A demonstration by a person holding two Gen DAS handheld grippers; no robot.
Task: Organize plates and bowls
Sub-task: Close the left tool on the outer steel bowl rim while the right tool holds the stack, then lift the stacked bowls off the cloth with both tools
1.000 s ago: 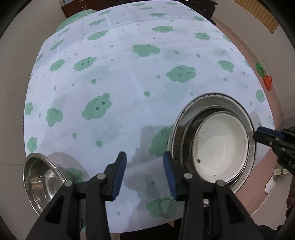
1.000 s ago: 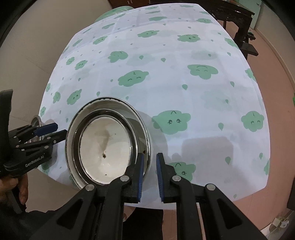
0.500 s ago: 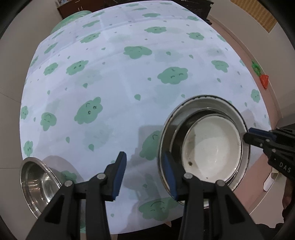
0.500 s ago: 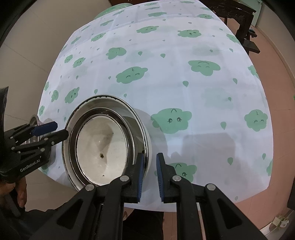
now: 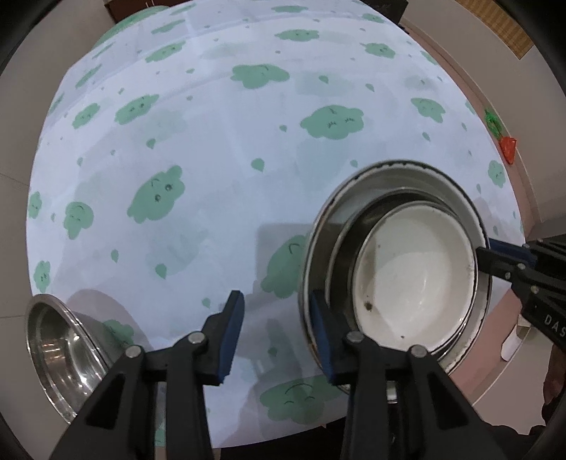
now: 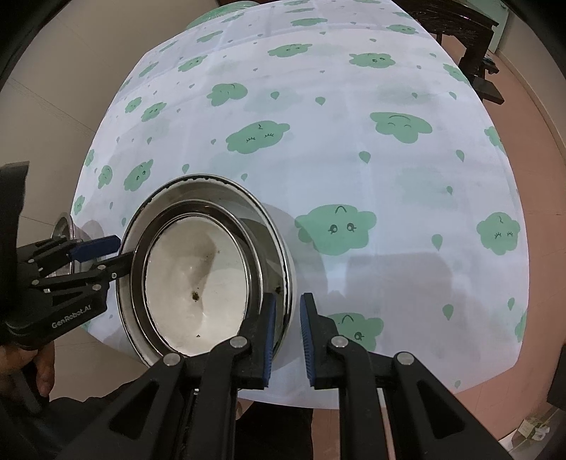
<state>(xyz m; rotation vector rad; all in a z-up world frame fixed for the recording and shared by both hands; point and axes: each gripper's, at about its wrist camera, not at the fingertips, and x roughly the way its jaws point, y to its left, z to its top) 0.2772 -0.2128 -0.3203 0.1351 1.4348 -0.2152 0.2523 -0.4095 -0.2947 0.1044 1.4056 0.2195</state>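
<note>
A stack of nested bowls (image 5: 396, 269) stands near the table's front edge: a wide steel outer bowl (image 6: 269, 226), a smaller steel one inside it, and a white bowl (image 6: 194, 279) with dark specks innermost. My right gripper (image 6: 286, 336) is shut on the outer bowl's near-right rim. In the left wrist view its fingers (image 5: 495, 260) meet that rim from the right. My left gripper (image 5: 276, 336) is closing, with the outer bowl's left rim between its jaws, close to the right pad (image 5: 320, 332); the left pad stands clear. A separate steel bowl (image 5: 60, 350) sits at the left edge.
The table carries a white cloth with green clouds (image 6: 353, 141); its front edge runs just below both grippers. A person's hand (image 6: 42, 368) holds the left gripper. Dark furniture (image 6: 470, 28) stands beyond the far right corner. A red and green item (image 5: 507, 148) lies on the floor.
In the left wrist view the bowl stack has come nearer my left gripper, its rim now between the jaws, which have narrowed. The right gripper keeps its hold on the rim.
</note>
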